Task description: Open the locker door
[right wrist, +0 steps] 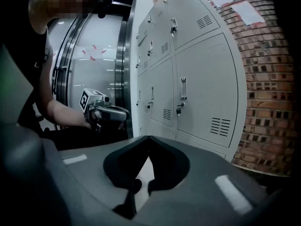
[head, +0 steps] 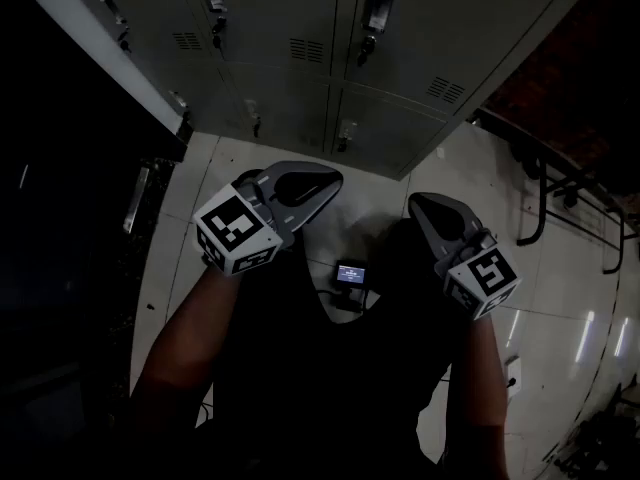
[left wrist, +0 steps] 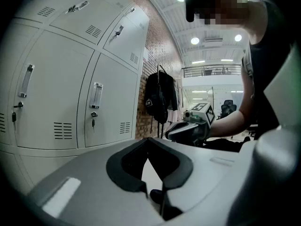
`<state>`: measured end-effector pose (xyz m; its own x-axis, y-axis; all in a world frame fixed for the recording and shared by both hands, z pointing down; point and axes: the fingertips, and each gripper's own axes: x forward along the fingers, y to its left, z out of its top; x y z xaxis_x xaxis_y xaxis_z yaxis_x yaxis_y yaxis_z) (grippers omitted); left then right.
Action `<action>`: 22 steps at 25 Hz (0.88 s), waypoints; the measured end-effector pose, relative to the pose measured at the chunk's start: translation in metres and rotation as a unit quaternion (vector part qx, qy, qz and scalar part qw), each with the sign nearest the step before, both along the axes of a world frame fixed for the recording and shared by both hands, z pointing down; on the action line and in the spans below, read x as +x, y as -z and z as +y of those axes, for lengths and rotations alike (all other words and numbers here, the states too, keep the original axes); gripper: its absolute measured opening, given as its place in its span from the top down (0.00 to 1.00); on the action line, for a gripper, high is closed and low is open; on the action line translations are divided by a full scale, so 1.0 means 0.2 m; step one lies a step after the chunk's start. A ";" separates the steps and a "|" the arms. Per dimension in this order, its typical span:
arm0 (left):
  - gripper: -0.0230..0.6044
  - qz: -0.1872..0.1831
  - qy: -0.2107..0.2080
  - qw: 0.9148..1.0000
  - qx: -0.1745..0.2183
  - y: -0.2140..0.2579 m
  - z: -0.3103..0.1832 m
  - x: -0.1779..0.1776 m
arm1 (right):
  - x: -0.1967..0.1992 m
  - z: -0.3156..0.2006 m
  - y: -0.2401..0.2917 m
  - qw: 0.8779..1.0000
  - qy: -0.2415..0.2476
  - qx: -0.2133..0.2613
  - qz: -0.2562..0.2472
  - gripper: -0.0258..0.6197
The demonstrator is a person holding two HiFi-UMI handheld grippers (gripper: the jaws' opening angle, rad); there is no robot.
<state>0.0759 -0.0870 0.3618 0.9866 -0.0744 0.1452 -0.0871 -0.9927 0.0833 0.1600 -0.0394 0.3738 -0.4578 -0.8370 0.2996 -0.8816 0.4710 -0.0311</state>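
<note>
left gripper and right gripper, both clenched on nothing, held apart before the closed grey lockers.

Grey tongs, black-and-white marker cubes, black top

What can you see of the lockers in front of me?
The lockers are a pale grey bank, metal by the look, with doors stacked in rows. Each door has an upright handle, a lock with a key below it and slotted vents. All doors in view look shut. The bank's end stands beside a brick wall; nothing touches the doors.
</note>
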 end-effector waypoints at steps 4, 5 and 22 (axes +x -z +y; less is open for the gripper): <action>0.94 0.001 0.001 1.000 0.004 0.00 -0.01 0.00 | 0.00 -0.02 0.00 1.000 0.001 0.003 0.002 0.96; 0.94 0.001 0.001 1.000 0.004 0.00 -0.01 0.00 | 0.00 -0.02 -0.01 1.000 0.003 0.005 0.002 0.96; 0.94 -0.003 0.001 1.000 0.005 -0.01 -0.01 0.00 | 0.03 -0.34 -0.07 0.994 -0.048 -0.012 0.093 0.96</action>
<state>0.0762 -0.0897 0.3643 0.9855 -0.0787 0.1506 -0.0903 -0.9933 0.0719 0.1668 -0.1083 0.3885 -0.3107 -0.8663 0.3913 -0.9141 0.3851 0.1268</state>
